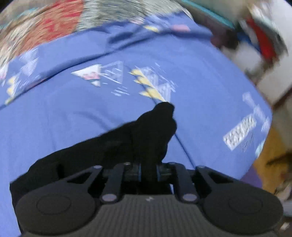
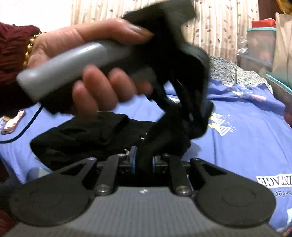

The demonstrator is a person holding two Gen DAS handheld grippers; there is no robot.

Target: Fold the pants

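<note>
The black pants [image 1: 109, 145] lie bunched on a blue printed bedsheet [image 1: 54, 113]. My left gripper [image 1: 148, 173] is shut on a fold of the black cloth, which rises in a peak ahead of the jaws. In the right wrist view the pants [image 2: 82, 134] spread to the left in a crumpled heap. My right gripper [image 2: 144, 164] is shut on another part of the same cloth. Just above it a hand [image 2: 87, 42] in a dark red sleeve holds the left gripper [image 2: 178, 118], which points steeply down with cloth hanging from it.
The bedsheet [image 2: 237, 145] covers the bed. A patterned blanket [image 1: 54, 23] lies at the far edge. Plastic storage boxes [image 2: 261, 42] stand at the right, a curtain [image 2: 109, 9] hangs behind. A small flat object [image 2: 13, 122] and a dark cord [image 2: 27, 127] lie at the left.
</note>
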